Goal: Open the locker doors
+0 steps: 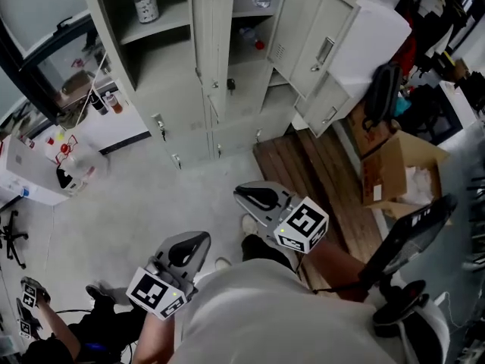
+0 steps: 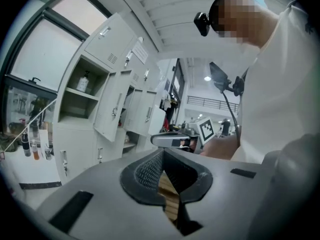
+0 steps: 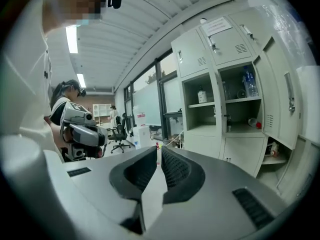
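Closing on nothing, jaws of the right gripper face the lockers.

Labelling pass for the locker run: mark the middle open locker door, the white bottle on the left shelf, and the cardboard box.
middle open locker door [image 1: 212,36]: head view, centre of the door panel.
white bottle [image 1: 145,6]: head view, on its body.
cardboard box [image 1: 408,150]: head view, on the top flap.

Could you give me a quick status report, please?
Left gripper shut, empty; right gripper closing, empty. Several locker doors open, some lower doors shut. Wooden boards on floor before lockers.
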Action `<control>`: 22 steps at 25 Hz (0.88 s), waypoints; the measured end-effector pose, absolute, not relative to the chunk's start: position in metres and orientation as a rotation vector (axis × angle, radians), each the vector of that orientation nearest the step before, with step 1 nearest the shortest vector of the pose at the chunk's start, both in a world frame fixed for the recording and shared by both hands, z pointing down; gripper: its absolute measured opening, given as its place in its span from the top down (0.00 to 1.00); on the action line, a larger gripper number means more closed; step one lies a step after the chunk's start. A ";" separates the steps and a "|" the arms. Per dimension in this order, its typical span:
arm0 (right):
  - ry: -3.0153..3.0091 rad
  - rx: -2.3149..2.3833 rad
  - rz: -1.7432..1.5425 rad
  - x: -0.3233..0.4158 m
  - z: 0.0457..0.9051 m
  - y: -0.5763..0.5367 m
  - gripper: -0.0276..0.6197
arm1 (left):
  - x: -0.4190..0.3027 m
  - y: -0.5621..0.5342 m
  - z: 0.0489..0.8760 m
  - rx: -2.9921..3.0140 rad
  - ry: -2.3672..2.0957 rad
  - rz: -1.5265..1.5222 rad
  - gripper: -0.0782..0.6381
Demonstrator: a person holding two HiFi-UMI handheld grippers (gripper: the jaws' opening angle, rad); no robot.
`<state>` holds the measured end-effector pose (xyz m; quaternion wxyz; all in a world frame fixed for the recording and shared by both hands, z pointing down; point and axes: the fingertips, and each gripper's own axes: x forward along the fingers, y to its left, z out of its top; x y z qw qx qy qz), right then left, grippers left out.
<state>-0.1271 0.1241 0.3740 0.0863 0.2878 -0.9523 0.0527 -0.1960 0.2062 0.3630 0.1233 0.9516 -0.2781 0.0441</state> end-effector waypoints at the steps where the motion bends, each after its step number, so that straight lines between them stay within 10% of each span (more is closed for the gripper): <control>1: -2.829 0.860 0.156 -0.130 0.377 0.133 0.91 | -0.199 0.213 0.365 2.778 -0.805 0.126 0.88; 22: -2.804 0.822 0.112 -0.167 0.380 0.198 0.91 | -0.215 0.258 0.372 2.816 -0.766 0.152 0.88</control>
